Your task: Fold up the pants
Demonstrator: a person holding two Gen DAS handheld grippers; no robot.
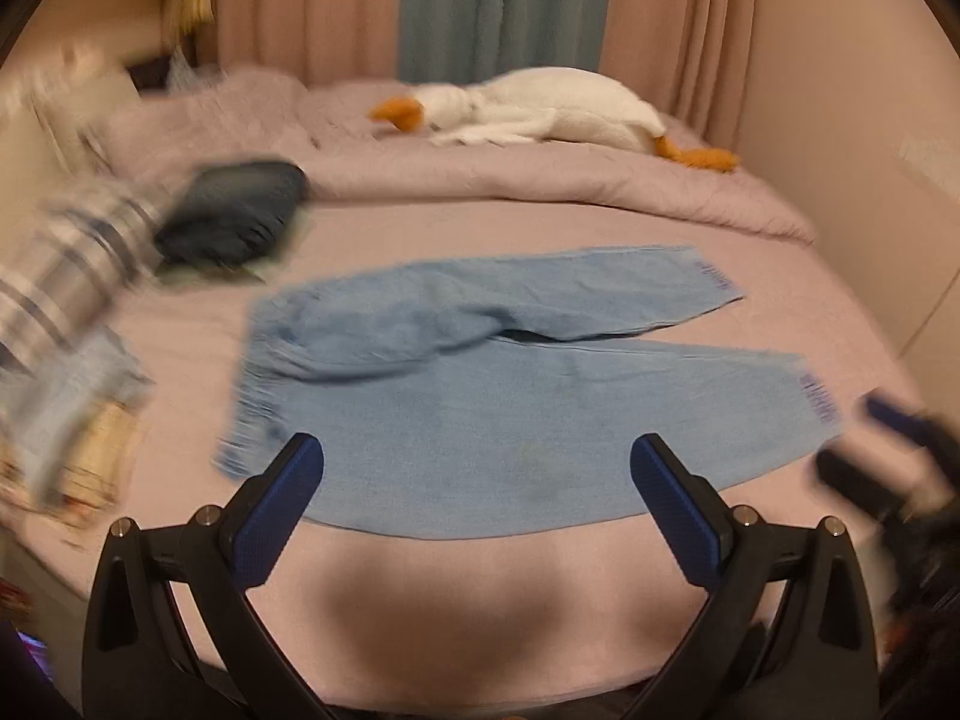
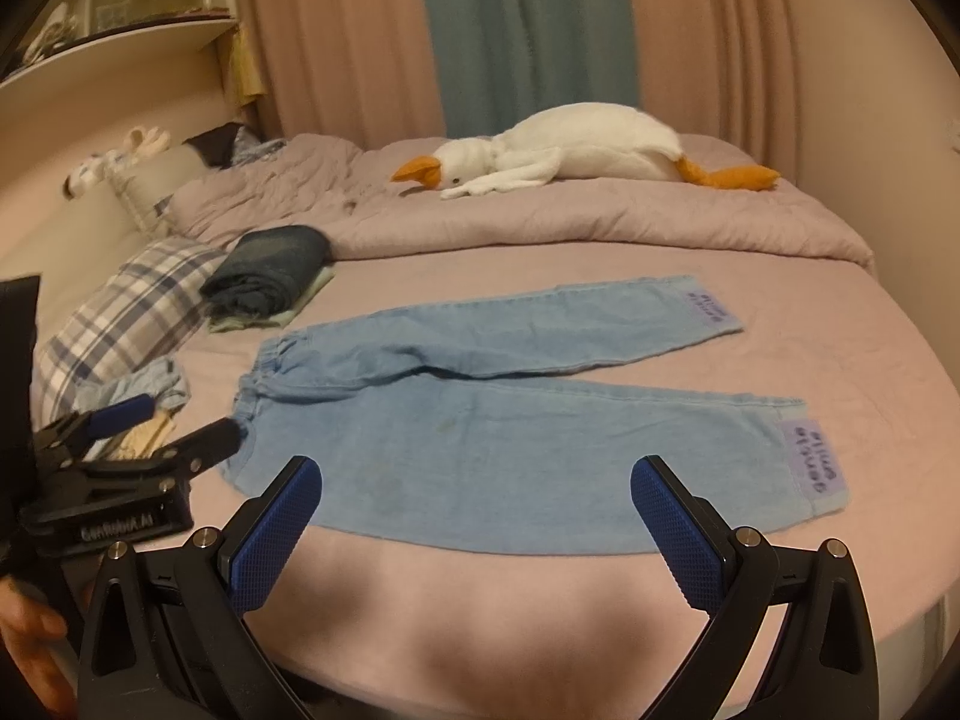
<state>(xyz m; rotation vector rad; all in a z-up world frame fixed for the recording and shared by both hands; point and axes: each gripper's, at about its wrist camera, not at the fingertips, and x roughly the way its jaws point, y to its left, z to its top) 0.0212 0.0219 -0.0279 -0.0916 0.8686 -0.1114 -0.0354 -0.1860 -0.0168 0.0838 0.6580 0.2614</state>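
Note:
Light blue denim pants [image 2: 480, 408] lie flat on the pink bed sheet [image 2: 480, 600], with the elastic waistband to the left and both legs spread to the right. Each cuff carries a purple label. My right gripper [image 2: 477, 468] hovers open over the near edge of the lower leg, holding nothing. My left gripper [image 2: 192, 417] is open beside the waistband's near corner, and a hand [image 2: 30, 648] holds it. The blurred left wrist view shows the pants [image 1: 480, 396] ahead of my open left gripper [image 1: 480, 462], with the right gripper [image 1: 858, 441] near the lower cuff.
A white plush goose [image 2: 558, 150] lies on the rumpled quilt [image 2: 540, 222] at the back. Folded dark jeans [image 2: 270, 276], a plaid pillow [image 2: 126, 318] and a crumpled pale garment [image 2: 144, 390] sit to the left. Curtains hang behind, and a wall runs along the right.

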